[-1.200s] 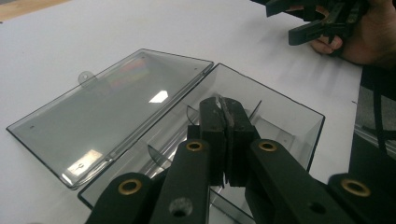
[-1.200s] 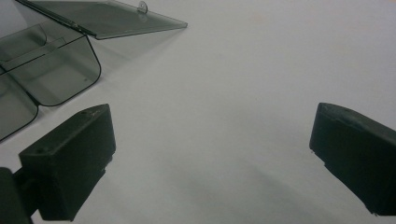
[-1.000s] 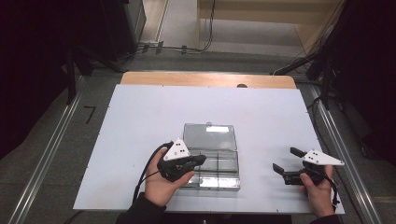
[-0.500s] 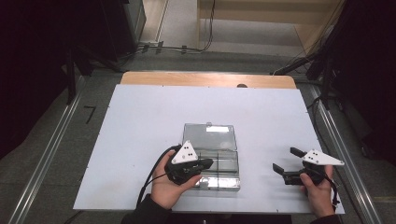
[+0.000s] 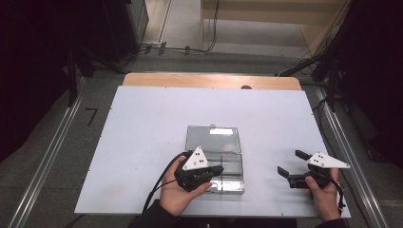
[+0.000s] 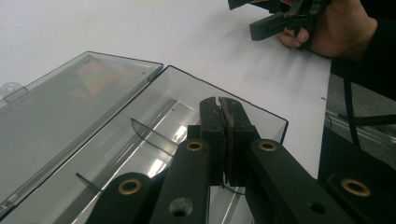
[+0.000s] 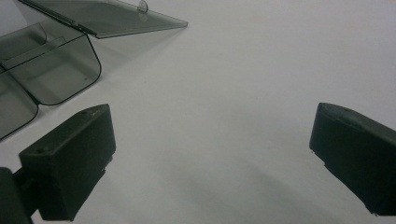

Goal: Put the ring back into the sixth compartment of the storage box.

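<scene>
From the high view, a clear plastic box [image 5: 215,159] lies open near the front middle of the white desk [image 5: 142,123], its lid [image 5: 213,140] folded flat away from the person. The left gripper [image 5: 215,172] sits over the box's front tray, fingers pointing right; a second ago it hung further left, at the tray's left end, and it has since slid inward over the compartments. The right gripper [image 5: 291,165] rests on the desk well to the right of the box — same place as before, fingers spread.

In the left gripper view, the two black fingers [image 6: 211,116] are pressed together with nothing seen between them, their tips just above the tray floor. Thin clear dividers [image 6: 152,135] cross the tray beside them, and the lid [image 6: 60,102] lies flat at left. The other hand [image 6: 338,28] and its gripper show at the top right, apart on the desk.

In the right gripper view, the fingers [image 7: 70,158] stand wide apart over bare desk — empty. The box's rounded corner [image 7: 56,70] and lid [image 7: 112,16] sit at upper left, clear of the fingers.
</scene>
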Demonstrator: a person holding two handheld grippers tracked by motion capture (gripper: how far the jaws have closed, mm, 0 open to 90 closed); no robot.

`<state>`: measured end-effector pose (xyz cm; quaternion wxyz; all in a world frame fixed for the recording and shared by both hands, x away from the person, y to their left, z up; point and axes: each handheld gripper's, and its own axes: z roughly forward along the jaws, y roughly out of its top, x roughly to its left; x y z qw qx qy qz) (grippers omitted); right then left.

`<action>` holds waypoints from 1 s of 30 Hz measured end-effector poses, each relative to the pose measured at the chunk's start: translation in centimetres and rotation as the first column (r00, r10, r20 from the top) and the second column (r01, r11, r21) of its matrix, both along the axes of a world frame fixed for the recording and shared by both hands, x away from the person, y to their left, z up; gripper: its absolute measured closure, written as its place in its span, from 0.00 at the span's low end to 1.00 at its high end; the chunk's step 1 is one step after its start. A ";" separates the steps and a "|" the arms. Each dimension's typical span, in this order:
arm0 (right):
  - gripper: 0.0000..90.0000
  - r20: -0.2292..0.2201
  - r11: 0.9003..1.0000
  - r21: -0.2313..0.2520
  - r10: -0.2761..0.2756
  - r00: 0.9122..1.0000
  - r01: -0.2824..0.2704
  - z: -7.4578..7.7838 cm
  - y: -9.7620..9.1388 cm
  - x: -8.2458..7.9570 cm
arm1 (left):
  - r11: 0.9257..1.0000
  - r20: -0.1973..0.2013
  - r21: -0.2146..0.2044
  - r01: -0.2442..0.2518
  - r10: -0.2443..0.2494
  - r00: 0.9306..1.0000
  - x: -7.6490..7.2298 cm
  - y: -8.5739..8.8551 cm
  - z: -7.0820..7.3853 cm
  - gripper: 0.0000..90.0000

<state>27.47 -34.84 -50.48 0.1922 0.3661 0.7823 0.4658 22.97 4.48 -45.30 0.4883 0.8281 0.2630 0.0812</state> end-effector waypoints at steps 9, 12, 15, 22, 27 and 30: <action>0.00 0.000 1.000 0.002 0.001 1.000 -0.001 0.0 0.0 0.0 | 1.000 -0.017 -0.002 0.021 -0.021 1.000 -0.1 -1.0 -0.4 0.99; 0.00 -0.001 1.000 0.001 0.001 1.000 -0.001 0.0 0.0 0.0 | 1.000 -0.020 0.003 0.028 -0.028 0.999 -0.2 -1.2 -0.5 0.99; 0.00 0.000 1.000 0.001 0.000 1.000 0.000 0.0 0.0 0.0 | 0.999 -0.023 0.001 0.034 -0.034 0.999 -0.3 -1.5 -0.6 0.99; 0.00 0.000 1.000 0.001 0.001 1.000 -0.001 0.0 0.0 0.0 | 0.999 -0.032 0.004 0.045 -0.045 0.998 -0.3 -2.1 -1.0 0.99; 0.00 0.000 1.000 0.001 0.001 1.000 -0.001 0.0 0.0 0.0 | 0.998 -0.042 0.007 0.059 -0.059 0.997 -0.3 -2.6 -1.3 0.99; 0.00 0.001 1.000 0.000 0.002 1.000 -0.002 0.0 0.0 0.0 | 0.998 -0.045 0.009 0.067 -0.066 0.997 -0.4 -2.8 -1.5 0.99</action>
